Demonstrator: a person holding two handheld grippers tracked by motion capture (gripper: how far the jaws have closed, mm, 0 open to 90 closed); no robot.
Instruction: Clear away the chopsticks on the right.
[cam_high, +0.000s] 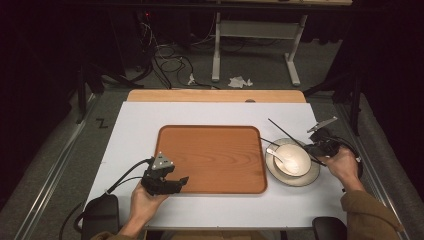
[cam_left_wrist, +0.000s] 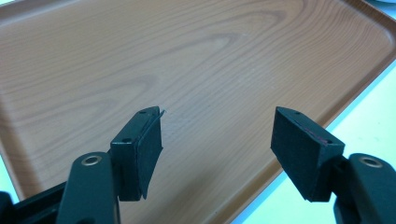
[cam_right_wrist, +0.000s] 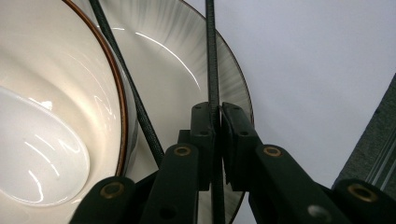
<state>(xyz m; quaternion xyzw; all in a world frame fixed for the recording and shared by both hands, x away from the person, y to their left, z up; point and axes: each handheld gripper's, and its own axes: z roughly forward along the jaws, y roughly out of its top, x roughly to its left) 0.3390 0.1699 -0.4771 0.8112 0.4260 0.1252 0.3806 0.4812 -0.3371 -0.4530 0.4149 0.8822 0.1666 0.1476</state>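
One chopstick (cam_right_wrist: 213, 56) is clamped by the right gripper (cam_right_wrist: 217, 116) beside the bowl (cam_high: 292, 159); the left gripper (cam_left_wrist: 217, 140) is held open over the tray (cam_left_wrist: 196, 60).

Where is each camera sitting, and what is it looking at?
High view: above the table, looking down at the brown wooden tray, both hands and forearms.
Left gripper view: on the left gripper, facing the tray; open black jaws.
Right gripper view: on the right gripper, pinching a thin black chopstick beside the cream bowl.
Shared: tray, bowl.
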